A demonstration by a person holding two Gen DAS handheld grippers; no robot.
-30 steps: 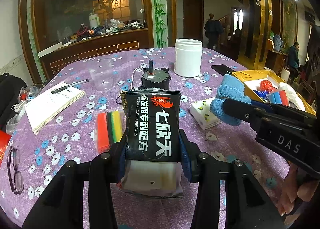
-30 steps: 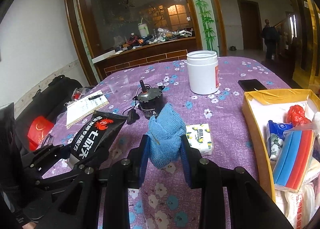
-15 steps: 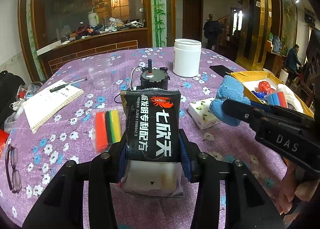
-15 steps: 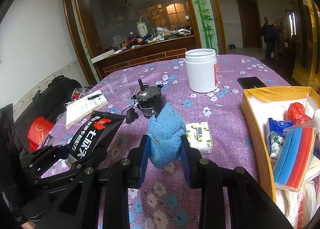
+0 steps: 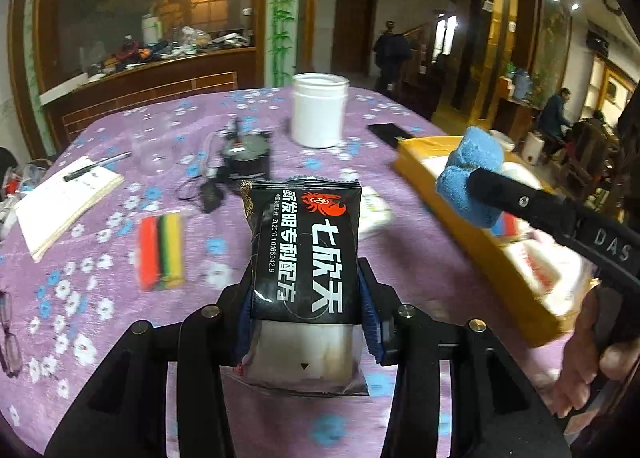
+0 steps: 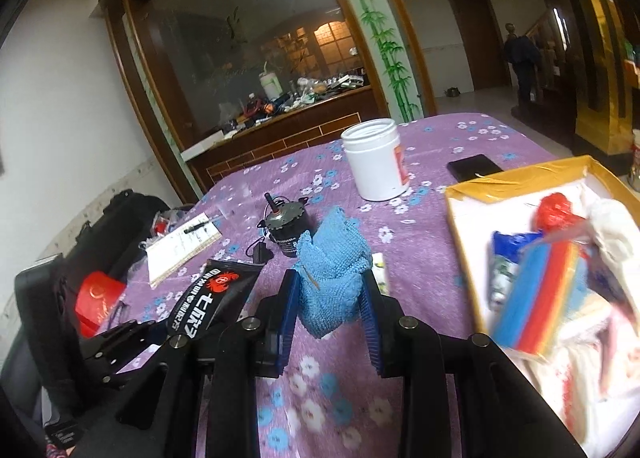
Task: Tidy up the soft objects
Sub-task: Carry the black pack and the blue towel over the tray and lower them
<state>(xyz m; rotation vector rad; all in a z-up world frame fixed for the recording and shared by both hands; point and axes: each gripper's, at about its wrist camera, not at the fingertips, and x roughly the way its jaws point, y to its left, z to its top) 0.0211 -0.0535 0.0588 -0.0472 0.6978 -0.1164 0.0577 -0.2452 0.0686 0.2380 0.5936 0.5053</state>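
Observation:
My left gripper (image 5: 306, 298) is shut on a black snack packet (image 5: 306, 242) with white and red print, held upright above the purple flowered tablecloth (image 5: 100, 298). The same black snack packet (image 6: 204, 302) shows at the lower left of the right wrist view. My right gripper (image 6: 330, 300) is shut on a crumpled blue cloth (image 6: 332, 278); that blue cloth (image 5: 470, 174) hangs over the near edge of the yellow box (image 5: 444, 198). The yellow box (image 6: 464, 242) holds a striped sponge pack (image 6: 536, 294), a red bag (image 6: 556, 210) and white soft items.
On the table lie a striped sponge pack (image 5: 162, 254), a tissue pack (image 5: 374, 214), a small motor (image 5: 244, 158), a white jar (image 5: 318, 110), a clear cup (image 5: 154, 154), a notebook with pen (image 5: 64, 202), a black phone (image 5: 390, 134) and glasses (image 5: 8, 338). People stand in the background.
Both grippers have shifted to the right with their loads. The blue cloth is now at the yellow box's edge, and the box sits closer in both views.

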